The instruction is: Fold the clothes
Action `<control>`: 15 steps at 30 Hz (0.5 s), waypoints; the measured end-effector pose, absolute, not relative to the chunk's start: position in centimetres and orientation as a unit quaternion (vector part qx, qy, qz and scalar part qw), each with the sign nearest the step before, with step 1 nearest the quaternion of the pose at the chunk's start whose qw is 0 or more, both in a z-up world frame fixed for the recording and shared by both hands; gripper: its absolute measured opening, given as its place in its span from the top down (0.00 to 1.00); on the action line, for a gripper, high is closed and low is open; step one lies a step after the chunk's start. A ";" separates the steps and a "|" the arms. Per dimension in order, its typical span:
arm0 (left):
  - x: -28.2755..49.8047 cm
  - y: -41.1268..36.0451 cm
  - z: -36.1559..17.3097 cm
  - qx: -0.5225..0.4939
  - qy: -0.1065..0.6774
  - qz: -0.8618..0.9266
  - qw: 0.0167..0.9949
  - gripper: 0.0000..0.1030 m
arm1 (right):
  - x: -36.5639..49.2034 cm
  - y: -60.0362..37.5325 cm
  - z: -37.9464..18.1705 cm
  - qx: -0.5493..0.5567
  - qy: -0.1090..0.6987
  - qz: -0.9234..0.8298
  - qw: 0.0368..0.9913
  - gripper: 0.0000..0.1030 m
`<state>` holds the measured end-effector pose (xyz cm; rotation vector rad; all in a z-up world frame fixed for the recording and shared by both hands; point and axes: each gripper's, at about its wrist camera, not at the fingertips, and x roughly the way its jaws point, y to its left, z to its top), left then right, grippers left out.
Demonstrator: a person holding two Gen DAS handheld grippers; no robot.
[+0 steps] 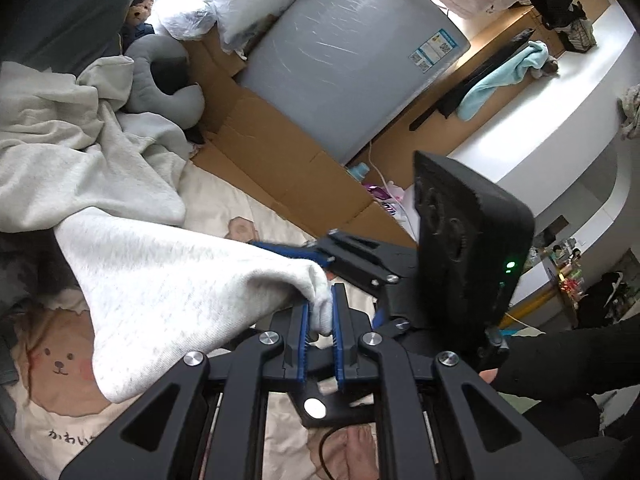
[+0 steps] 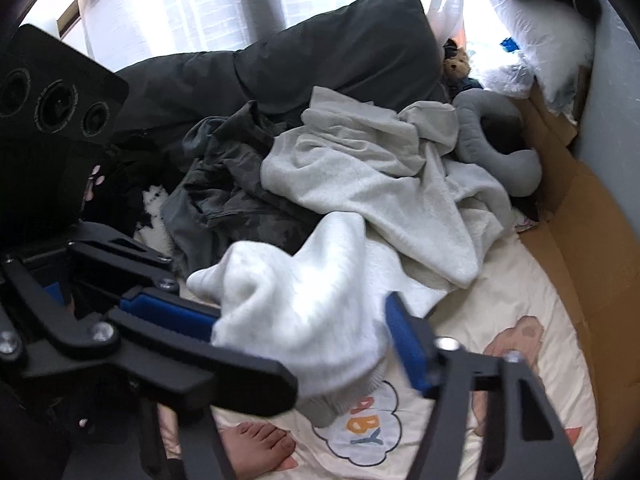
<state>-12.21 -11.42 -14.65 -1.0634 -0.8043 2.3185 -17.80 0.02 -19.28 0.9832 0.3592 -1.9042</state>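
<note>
- The left gripper (image 1: 320,320) has its blue-padded fingers (image 1: 303,328) pinched nearly together on a bunched corner of a pale grey sweatshirt (image 1: 168,280), lifting that edge off the bed.
- The right gripper (image 2: 308,320) has its fingers (image 2: 408,340) part-way apart with a thick fold of the same sweatshirt (image 2: 320,300) between them; the near pad looks pressed into the cloth, though the blur at the far pad makes firm contact there hard to judge.
- From both grippers the sweatshirt runs back in a loose, rumpled heap across the bed.
- Under it lies a cream bedsheet (image 2: 520,300) printed with cartoon bears and coloured letters.
- A bare foot (image 2: 260,444) rests on the sheet below the right gripper.
- Beside the sweatshirt sits a crumpled dark grey garment (image 2: 224,184).
- Farther back are a grey U-shaped pillow (image 2: 496,140), a small teddy bear (image 2: 456,66) and flattened cardboard (image 1: 272,152) along the bed's edge.
</note>
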 end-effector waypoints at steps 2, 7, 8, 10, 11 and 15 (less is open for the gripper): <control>-12.2 -11.4 -14.6 -0.386 -0.294 0.843 0.232 0.92 | -17.7 0.2 -19.4 0.398 0.147 -0.772 0.473 0.60; -12.4 -11.8 -14.9 -0.414 -0.291 0.832 0.226 0.90 | -17.3 0.4 -19.9 0.408 0.150 -0.762 0.481 0.73; -12.4 -11.9 -15.0 -0.421 -0.292 0.828 0.227 0.90 | -17.4 0.5 -20.1 0.411 0.150 -0.761 0.479 0.75; -12.3 -12.1 -14.9 -0.429 -0.291 0.824 0.228 0.87 | -17.5 0.7 -20.4 0.419 0.150 -0.760 0.473 0.75; -12.1 -12.4 -14.9 -0.429 -0.291 0.824 0.229 0.86 | -17.7 0.8 -20.6 0.424 0.149 -0.760 0.470 0.76; -11.7 -14.3 -14.6 -0.418 -0.281 0.842 0.195 0.86 | -18.5 2.2 -20.8 0.445 0.138 -0.760 0.452 0.78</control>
